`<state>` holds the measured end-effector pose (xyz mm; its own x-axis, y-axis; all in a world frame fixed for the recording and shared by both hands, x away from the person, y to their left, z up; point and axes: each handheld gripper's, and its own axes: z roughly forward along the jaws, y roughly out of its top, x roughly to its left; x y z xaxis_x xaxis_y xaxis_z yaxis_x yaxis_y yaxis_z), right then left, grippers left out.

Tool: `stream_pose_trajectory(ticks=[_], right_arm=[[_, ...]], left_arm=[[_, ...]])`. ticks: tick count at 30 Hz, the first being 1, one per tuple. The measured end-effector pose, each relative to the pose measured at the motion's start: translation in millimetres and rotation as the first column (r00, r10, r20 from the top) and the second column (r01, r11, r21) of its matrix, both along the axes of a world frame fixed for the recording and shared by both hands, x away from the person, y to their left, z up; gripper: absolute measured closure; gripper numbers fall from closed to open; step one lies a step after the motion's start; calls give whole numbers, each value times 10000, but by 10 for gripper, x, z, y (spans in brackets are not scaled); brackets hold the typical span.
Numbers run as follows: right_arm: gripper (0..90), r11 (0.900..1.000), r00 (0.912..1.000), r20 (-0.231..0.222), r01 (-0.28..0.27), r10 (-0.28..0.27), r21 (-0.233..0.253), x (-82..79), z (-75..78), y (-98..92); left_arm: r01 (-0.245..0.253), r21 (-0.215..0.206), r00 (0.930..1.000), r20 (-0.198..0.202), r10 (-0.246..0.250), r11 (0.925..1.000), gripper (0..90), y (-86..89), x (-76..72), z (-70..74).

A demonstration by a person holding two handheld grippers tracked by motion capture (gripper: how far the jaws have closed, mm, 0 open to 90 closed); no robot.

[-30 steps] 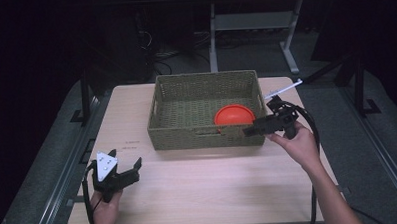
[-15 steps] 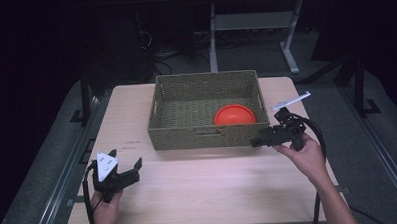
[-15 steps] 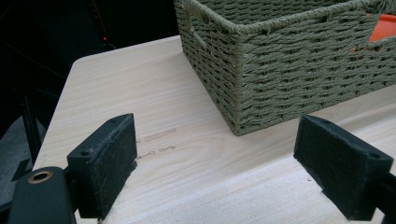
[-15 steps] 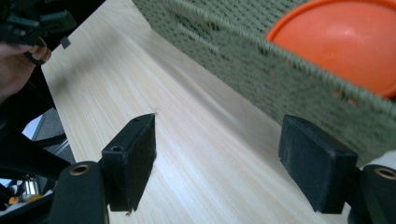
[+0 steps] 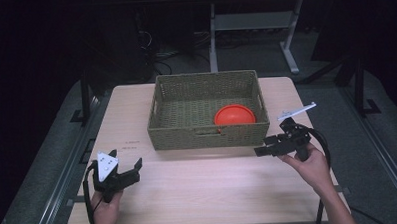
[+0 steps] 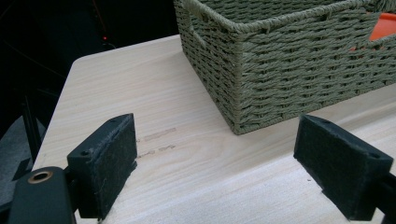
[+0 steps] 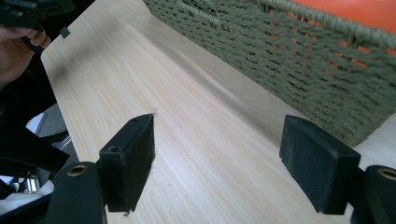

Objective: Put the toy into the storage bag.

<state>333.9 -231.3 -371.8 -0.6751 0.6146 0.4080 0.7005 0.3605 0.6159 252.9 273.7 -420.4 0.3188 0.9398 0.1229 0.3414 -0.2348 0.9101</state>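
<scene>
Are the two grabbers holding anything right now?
No. The left gripper and right gripper are both open over the table, with nothing between their jaws. The orange bowl sits in the basket.

Light wood table (image 5: 199,192), grain running left-right, couple of faint marks on it near my left side. Woven olive basket (image 5: 207,136) sits at the far middle of the table, handle slot in the near wall. Orange bowl (image 5: 235,115), upside down, in the basket's near-right corner. Beyond the table: dark floor, grey desk legs (image 5: 289,59), tangled cables (image 5: 160,68).
</scene>
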Motion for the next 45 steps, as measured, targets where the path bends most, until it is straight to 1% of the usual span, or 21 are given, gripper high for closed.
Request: stream_pose_trajectory(ticks=[6,9,11,12,13,14,15,20,21,24,25,28,30,31,32,36,39,40,43,45], right_arm=[[258,10000,9999,-56,-89,89,34,-66,-97,-49],[254,10000,10000,-76,-14,14,36,-90,-145,-82],[252,10000,9998,-174,44,-44,22,-120,-194,-112],[252,10000,9998,-174,44,-44,22,-120,-194,-112],[252,10000,9996,-271,80,-79,36,-139,-235,-137],[252,10000,9996,-271,80,-79,36,-139,-235,-137],[252,9999,9995,-289,114,-113,57,-162,-271,-171],[251,9997,9993,-307,220,-215,141,-211,-325,-251],[251,9994,9992,-330,231,-223,254,-235,-351,-288],[250,9994,9994,-273,226,-219,263,-257,-377,-322],[244,9995,9991,-340,264,-257,188,-279,-399,-354],[243,9993,9989,-382,291,-282,213,-307,-425,-392],[242,9989,9985,-434,359,-345,307,-338,-456,-433],[239,9986,9983,-409,427,-414,308,-368,-495,-470],[239,9986,9983,-409,427,-414,308,-368,-495,-470],[236,9976,9973,-525,530,-507,436,-431,-573,-536],[233,9973,9975,-482,546,-522,501,-482,-626,-564],[222,9961,9965,-504,688,-660,561,-523,-651,-575],[221,9951,9970,-410,684,-656,717,-599,-679,-566],[215,9964,9983,-194,555,-543,648,-661,-717,-542]], left_arm=[[-16,-16,10000,16,16,10000,128,3,0,-1],[-4,3,10000,10,4,10000,128,3,1,0],[-9,-8,10000,8,9,10000,128,1,-1,0],[-9,-8,10000,8,9,10000,128,1,-1,0],[-17,-19,10000,19,17,10000,128,0,-2,-1],[-14,-30,10000,24,14,10000,128,-1,-1,-1],[-10,-3,10000,-1,10,10000,128,0,0,-1],[0,-5,10000,-34,0,10000,127,-6,-2,-2],[7,2,10000,-37,-7,10000,128,-6,-3,-2],[12,6,10000,-5,-12,10000,128,-11,-2,-6],[16,23,10000,-12,-16,10000,127,-12,-2,-5],[6,35,10000,-17,-6,10000,128,-12,-4,-3],[2,29,10000,-24,-2,10000,128,-13,-2,-7],[29,49,10000,-16,-29,10000,128,-17,-2,-7],[29,49,10000,-16,-29,10000,128,-17,-2,-7],[36,6,10000,-9,-36,10000,128,-27,-5,-9],[44,33,10000,-15,-44,10000,127,-28,-6,-9],[21,16,10000,-25,-21,10000,128,-30,-7,-11],[64,85,10000,-19,-64,9999,127,-32,-8,-5],[93,94,10000,-26,-92,9999,128,-37,1,-9]])
